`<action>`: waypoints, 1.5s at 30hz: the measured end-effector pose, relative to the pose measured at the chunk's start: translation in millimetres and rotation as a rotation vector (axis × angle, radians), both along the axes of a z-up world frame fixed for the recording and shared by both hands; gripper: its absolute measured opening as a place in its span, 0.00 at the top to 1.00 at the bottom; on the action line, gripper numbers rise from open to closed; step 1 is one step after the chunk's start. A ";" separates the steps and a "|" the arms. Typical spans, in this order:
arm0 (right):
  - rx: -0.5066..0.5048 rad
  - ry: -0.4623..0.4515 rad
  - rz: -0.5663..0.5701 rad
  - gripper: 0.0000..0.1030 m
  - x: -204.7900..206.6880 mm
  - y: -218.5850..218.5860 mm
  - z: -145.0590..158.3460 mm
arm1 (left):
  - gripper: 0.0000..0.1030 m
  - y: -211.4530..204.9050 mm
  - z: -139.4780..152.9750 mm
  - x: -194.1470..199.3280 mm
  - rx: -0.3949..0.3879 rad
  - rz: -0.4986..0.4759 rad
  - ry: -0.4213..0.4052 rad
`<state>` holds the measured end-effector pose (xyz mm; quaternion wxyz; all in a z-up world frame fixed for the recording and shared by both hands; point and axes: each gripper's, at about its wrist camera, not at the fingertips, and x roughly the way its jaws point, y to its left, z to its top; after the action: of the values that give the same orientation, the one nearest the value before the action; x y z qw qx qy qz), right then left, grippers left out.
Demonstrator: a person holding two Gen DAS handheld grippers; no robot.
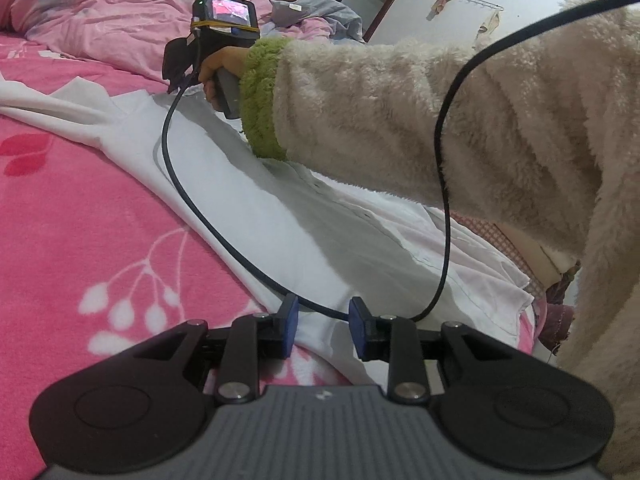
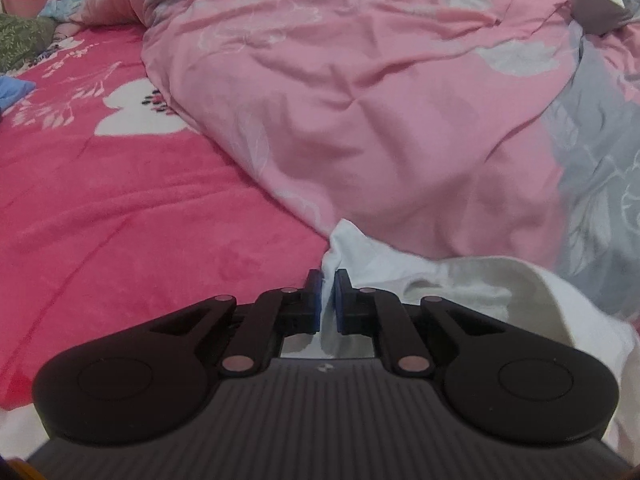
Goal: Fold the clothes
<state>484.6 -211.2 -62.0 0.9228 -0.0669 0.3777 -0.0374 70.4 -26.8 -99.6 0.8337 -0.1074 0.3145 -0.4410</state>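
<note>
A white cotton shirt is spread across a bed covered by a bright pink fleece blanket with white flower prints; one part of the shirt stretches away to the left in the left wrist view, and a line of small buttons can be made out along its right-hand part. A crumpled pale pink quilt with grey patches is heaped on the bed beyond the shirt.

The left hand-held gripper is held low at the near hem of the shirt, its blue-padded jaws partly apart; white cloth lies between them, but whether the pads press on it cannot be told. A black cable trails across the shirt and passes just beyond its fingertips.

The right hand-held gripper is seen closed almost fully, with a fold of the white shirt pinched between its blue pads; the cloth bunches up just beyond and to the right of the tips. In the left wrist view the same tool is gripped by a hand emerging from a fluffy cream sleeve with a green cuff, reaching over the shirt's far end.
</note>
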 end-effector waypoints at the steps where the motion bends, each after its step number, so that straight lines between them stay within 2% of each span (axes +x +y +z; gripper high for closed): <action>1: 0.007 -0.003 0.002 0.91 -0.3 -0.3 -0.7 | 0.71 0.0 0.2 -0.1 -0.001 -0.001 -0.001; 3: 0.058 -0.019 0.008 0.84 -4.5 -6.2 5.5 | 0.70 0.8 -0.5 -0.5 -0.006 -0.003 -0.003; 5: 0.123 -0.050 0.016 0.73 -14.1 -15.3 18.0 | 0.69 1.5 -1.0 -0.4 -0.011 -0.004 -0.007; 9: 0.226 -0.121 0.021 0.69 -49.0 -37.4 56.9 | 0.62 4.5 -1.5 -2.0 -0.033 -0.010 -0.018; 14: 0.266 -0.220 0.000 0.64 -114.8 -70.7 125.1 | 0.46 14.6 4.8 -9.6 -0.090 0.022 -0.068; 16: 0.277 -0.269 -0.008 0.58 -146.3 -84.4 154.5 | 0.43 17.9 12.8 -13.3 -0.102 0.032 -0.086; 19: 0.282 -0.341 -0.015 0.55 -193.4 -102.6 197.3 | 0.37 22.7 26.6 -22.5 -0.098 0.047 -0.116; 21: 0.279 -0.378 -0.013 0.53 -220.4 -110.7 219.7 | 0.24 28.3 36.7 -32.2 -0.097 0.054 -0.136; 24: 0.266 -0.425 -0.011 0.50 -252.5 -116.2 243.8 | 0.07 39.4 50.9 -48.2 -0.103 0.067 -0.153; 29: 0.335 -0.480 0.015 0.45 -286.6 -112.9 264.6 | 0.03 65.1 69.3 -66.6 -0.112 0.119 -0.150; 34: 0.443 -0.494 0.083 0.43 -291.5 -90.6 273.3 | 0.03 108.1 83.0 -63.8 -0.170 0.279 -0.159; 37: 0.479 -0.481 0.153 0.43 -287.7 -66.3 274.3 | 0.03 126.4 87.7 -42.2 -0.110 0.445 -0.154; 40: 0.508 -0.458 0.229 0.43 -274.5 -38.1 270.9 | 0.05 132.4 88.2 -8.4 0.045 0.628 -0.155; 42: 0.529 -0.437 0.278 0.43 -262.7 -19.2 266.0 | 0.08 134.2 87.3 16.7 0.110 0.705 -0.176; 45: 0.562 -0.382 0.338 0.43 -242.4 9.3 254.3 | 0.13 131.9 87.8 64.1 0.168 0.789 -0.149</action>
<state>242.2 -202.0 192.3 0.9520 0.1356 0.1779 0.2088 134.5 105.1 -11.7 0.9652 -0.1192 0.2230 -0.0670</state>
